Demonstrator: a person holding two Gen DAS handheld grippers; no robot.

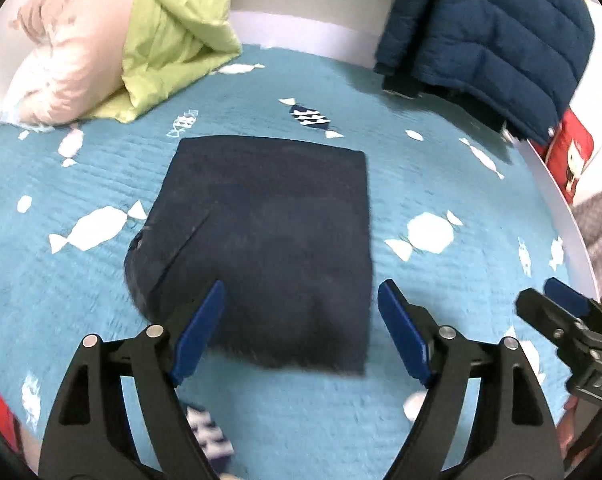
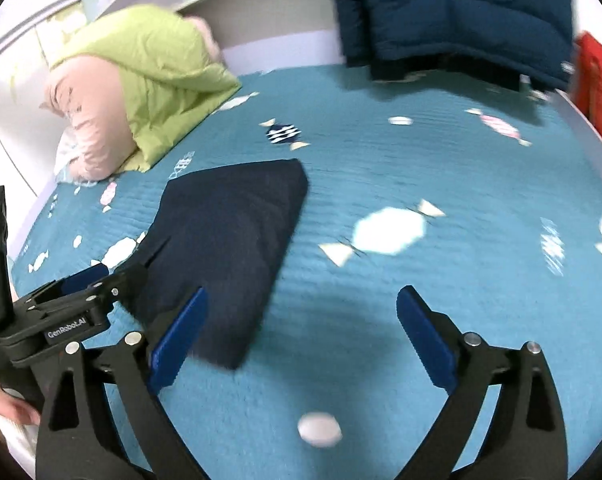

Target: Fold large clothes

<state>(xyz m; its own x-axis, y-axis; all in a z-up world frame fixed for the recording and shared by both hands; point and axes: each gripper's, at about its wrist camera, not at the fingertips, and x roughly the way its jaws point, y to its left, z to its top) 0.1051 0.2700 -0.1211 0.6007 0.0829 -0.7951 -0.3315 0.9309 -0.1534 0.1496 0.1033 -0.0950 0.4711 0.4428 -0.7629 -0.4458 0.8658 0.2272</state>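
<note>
Pink-and-green bedding (image 1: 113, 40) is lying at ten o'clock on the teal bedspread (image 1: 441, 184). Folded dark garment (image 1: 261, 240) is resting flat at centre, free of both tools. Left gripper (image 1: 301, 320) is hanging above its near edge, jaws wide, empty. Right gripper (image 2: 301, 336) is hovering at four o'clock of the garment, jaws wide, empty. Navy puffer jacket (image 1: 489, 32) is lying at one o'clock.

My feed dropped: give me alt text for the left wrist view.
A folded dark navy garment lies flat on the teal candy-print bedspread, beyond the open, empty left tool. Behind: green and pink bedding, a blue puffer jacket.
</note>
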